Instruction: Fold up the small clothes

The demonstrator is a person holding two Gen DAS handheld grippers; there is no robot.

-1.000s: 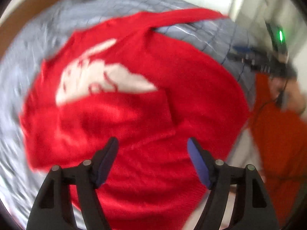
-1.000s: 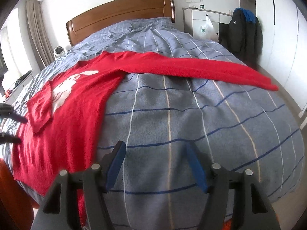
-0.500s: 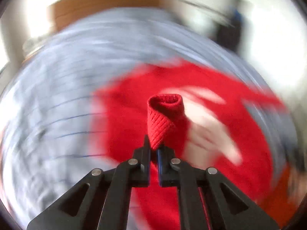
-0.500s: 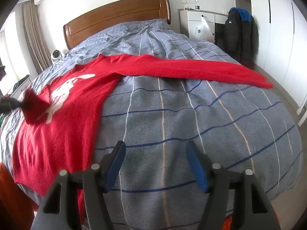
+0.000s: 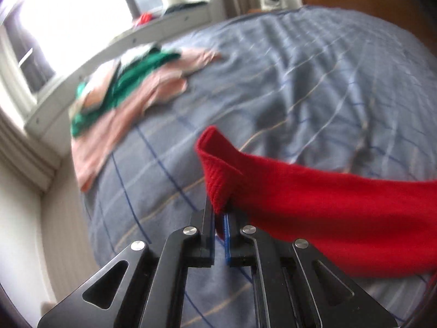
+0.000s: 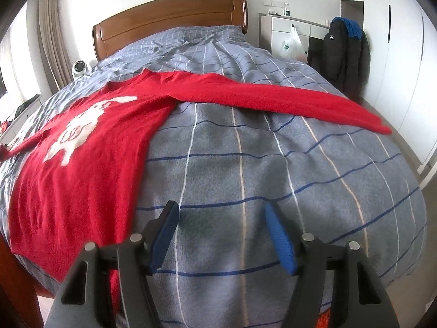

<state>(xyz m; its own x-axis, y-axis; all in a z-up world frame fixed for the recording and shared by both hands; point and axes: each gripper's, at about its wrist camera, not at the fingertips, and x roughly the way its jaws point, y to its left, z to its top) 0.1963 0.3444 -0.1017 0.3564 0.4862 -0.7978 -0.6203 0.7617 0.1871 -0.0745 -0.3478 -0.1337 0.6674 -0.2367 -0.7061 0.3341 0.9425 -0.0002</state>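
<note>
One red sweater (image 6: 82, 169) with a white animal figure on its chest lies spread over the left part of the bed (image 6: 245, 164), its far sleeve stretched flat across the gray checked blanket toward the right edge. The near sleeve's cuff (image 5: 218, 175) is pinched in the left tongs (image 5: 218, 218), which are closed tight on the knit and hold it lifted above the blanket. The right tongs (image 6: 222, 235) hang wide apart over the bare blanket beside the sweater's hem, holding nothing. A heap of pink and green clothes (image 5: 123, 90) sits near the bed's window-side edge. Behind, a wooden headboard (image 6: 169, 19) stands against the wall and a dark jacket (image 6: 344, 54) hangs by the white cabinet.
</note>
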